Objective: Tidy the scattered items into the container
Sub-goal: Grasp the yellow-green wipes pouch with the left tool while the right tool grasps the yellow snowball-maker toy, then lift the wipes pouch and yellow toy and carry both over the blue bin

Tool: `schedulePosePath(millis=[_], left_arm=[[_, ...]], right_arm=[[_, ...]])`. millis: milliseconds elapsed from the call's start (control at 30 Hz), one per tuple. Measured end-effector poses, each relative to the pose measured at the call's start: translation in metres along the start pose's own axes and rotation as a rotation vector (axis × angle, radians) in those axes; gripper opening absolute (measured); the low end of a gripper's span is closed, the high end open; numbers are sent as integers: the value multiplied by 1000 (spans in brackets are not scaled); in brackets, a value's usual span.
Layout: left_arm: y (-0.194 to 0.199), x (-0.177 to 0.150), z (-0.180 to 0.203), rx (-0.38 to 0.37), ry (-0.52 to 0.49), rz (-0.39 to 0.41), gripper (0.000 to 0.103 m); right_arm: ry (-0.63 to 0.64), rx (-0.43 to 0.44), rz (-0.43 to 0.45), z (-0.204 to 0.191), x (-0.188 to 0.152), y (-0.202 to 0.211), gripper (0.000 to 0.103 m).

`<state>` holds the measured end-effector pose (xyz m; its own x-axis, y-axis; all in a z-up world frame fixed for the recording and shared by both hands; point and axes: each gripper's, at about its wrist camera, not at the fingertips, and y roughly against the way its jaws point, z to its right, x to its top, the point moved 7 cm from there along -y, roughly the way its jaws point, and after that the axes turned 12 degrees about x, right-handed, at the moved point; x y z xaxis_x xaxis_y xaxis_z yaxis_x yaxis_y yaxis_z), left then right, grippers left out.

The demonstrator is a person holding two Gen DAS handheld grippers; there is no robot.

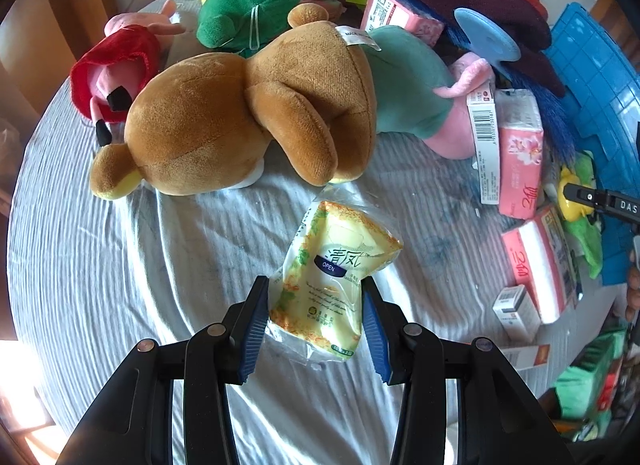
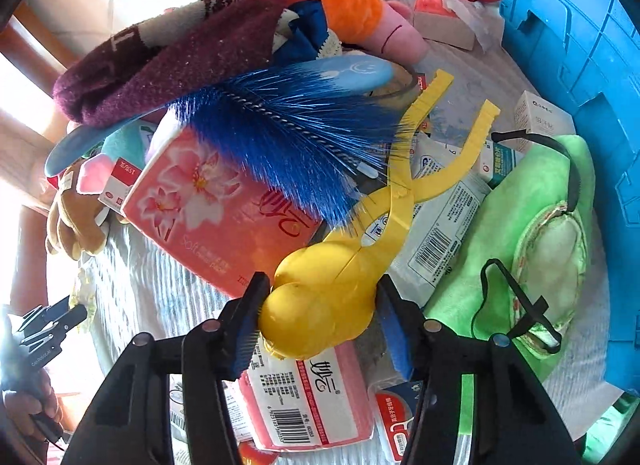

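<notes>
My left gripper (image 1: 315,285) is shut on a yellow pack of tissues (image 1: 336,261), its blue pads pinching the pack's lower half above the grey striped cloth (image 1: 120,265). In the right wrist view my right gripper (image 2: 323,285) points down into the pile. Its pads hold the round head of a yellow plastic clamp toy (image 2: 316,305), and the toy's two long handles (image 2: 432,153) reach away toward the blue crate (image 2: 560,25). The toy lies on pink tissue packs (image 2: 320,393). The crate (image 1: 592,77) also shows at the right edge of the left wrist view.
A big brown plush bear (image 1: 240,117), a green plush (image 1: 248,5) and a red-clad plush (image 1: 116,65) lie beyond the left gripper. A blue bristle brush (image 2: 280,125), a maroon knit hat (image 2: 160,57), a pink tissue box (image 2: 208,201) and a green plush (image 2: 520,233) crowd the right gripper.
</notes>
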<state>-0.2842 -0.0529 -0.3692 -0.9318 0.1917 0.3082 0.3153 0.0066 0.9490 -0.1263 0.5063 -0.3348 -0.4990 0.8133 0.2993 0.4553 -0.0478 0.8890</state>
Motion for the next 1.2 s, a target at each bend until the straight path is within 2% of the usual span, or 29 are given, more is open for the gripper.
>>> schedulePosePath(millis=[433,633,800,1200], left_arm=[[29,12,23,-19,-15,69,43],[53,17,32,-29,6,116,43],[77,21,36,-8,14,159,43],[130,43,50,-4,45,263,43]], right_arm=[[43,-24,79,-1,-4,57,52],[86,-31,103,-4,-12,83,52],[135,-31,131,-12,-14,105,52],[253,25,192,-39,-8,156,52]])
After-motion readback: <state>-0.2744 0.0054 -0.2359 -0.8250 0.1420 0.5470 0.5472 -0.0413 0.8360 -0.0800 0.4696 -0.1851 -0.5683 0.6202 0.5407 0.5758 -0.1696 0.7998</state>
